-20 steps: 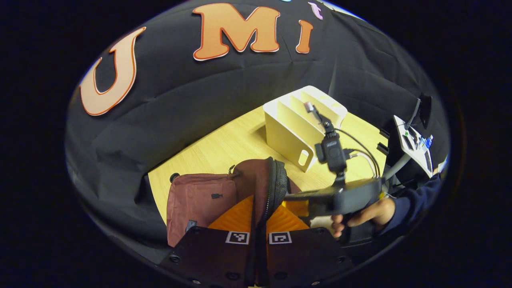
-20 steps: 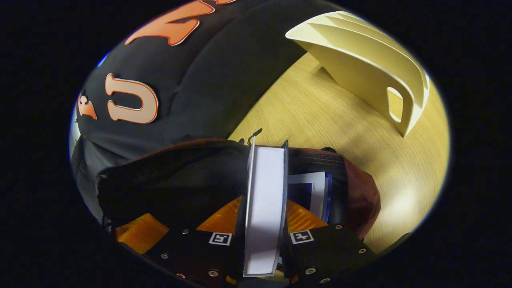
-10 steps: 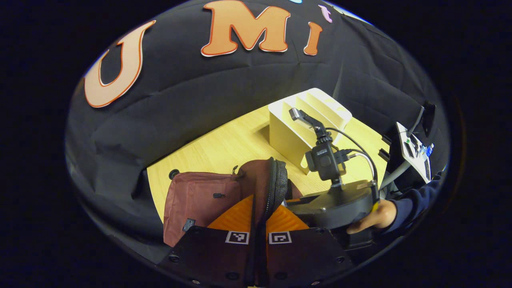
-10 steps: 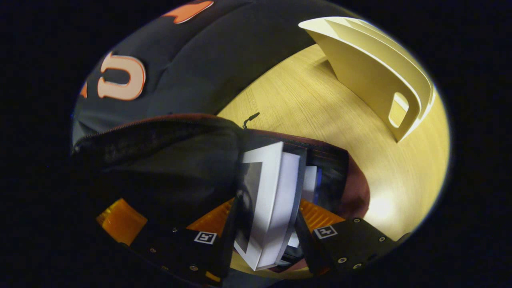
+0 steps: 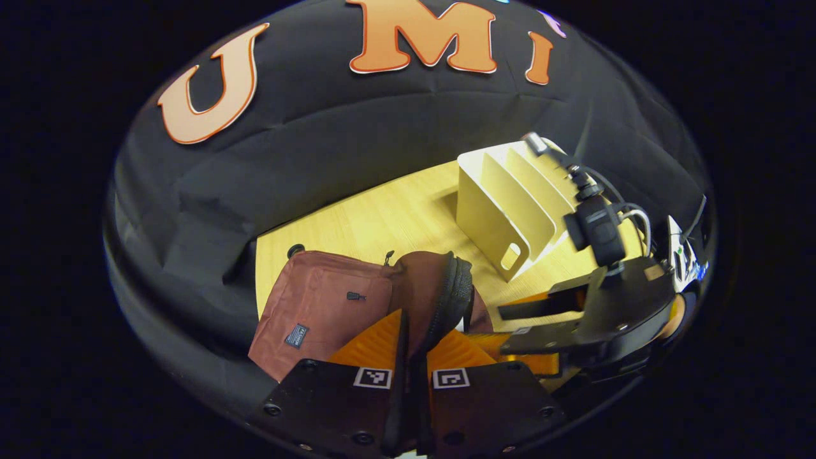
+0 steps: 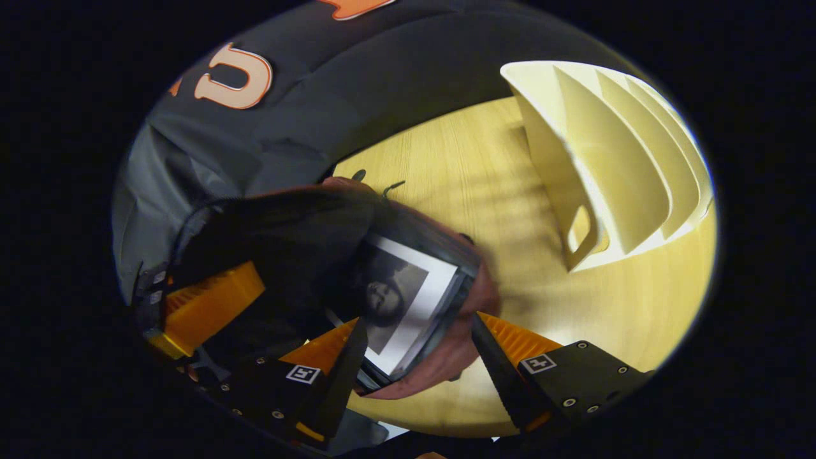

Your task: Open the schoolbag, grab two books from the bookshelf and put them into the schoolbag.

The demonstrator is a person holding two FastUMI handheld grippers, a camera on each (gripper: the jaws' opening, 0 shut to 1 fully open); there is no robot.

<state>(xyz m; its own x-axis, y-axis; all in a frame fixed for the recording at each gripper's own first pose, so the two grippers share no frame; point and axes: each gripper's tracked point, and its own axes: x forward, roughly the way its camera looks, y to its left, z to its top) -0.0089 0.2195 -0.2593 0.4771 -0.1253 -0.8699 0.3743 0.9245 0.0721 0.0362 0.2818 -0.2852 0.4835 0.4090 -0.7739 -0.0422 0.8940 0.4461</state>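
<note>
Maroon fabric was pinched tight between the left tongs (image 5: 408, 363), their two fingers closed on the zippered rim of the schoolbag (image 5: 319, 306) — a grip that looked meant to hold the mouth of the bag open and steady. In the right gripper view, the right tongs (image 6: 414, 357) stood spread wide with nothing between them, hanging just over the bag's opening; that read as a release, the load let go. And there it was: a book (image 6: 408, 299) with a white-bordered cover lay inside the schoolbag, tilted against the dark lining, its top edge near the rim. Whether another book sat beneath it could not be told. Further out, the cream bookshelf (image 6: 612, 166) stood on the pale wooden surface (image 6: 459, 166), well apart from the bag, its slots open toward the tongs and showing no books. From the left gripper view the right tongs (image 5: 542, 328) hovered beside the bag, open.
</note>
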